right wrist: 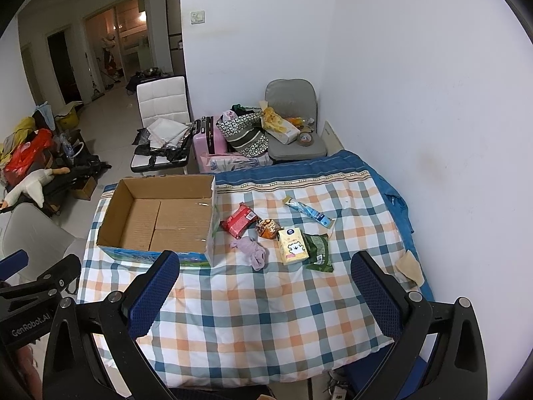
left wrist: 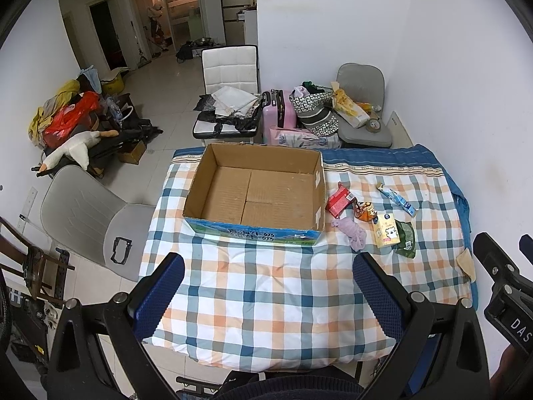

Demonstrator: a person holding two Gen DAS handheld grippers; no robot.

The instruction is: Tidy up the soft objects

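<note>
White-walled room, tiled floor, cluttered chairs and a pink suitcase beyond the far edge. Counter covered with a plaid quilt, blue striped band along the far side.

Open cardboard box on the far-left part of the counter, flaps gone or folded, nothing inside. Soft items clustered just right of the box:
- red snack packet, nearest the box, close to its right wall
- orange-brown snack bag, just right of the red one
- lilac sock or small cloth, crumpled, near side of the cluster; hard to tell which from this view
- yellow tissue pack with a bear print, right of the lilac piece
- dark green packet, partly tucked under the tissue pack's right edge
- blue-and-white tube-shaped sachet, farther back and right, apart from the rest

Tan scrap at the right counter edge.

Left gripper hovering over the near-middle of the quilt, blue-padded fingers spread wide, holding nothing. Right gripper likewise above the near quilt, fingers wide apart, empty, well short of the cluster. Each gripper's body visible at the edge of the other's view.
</note>
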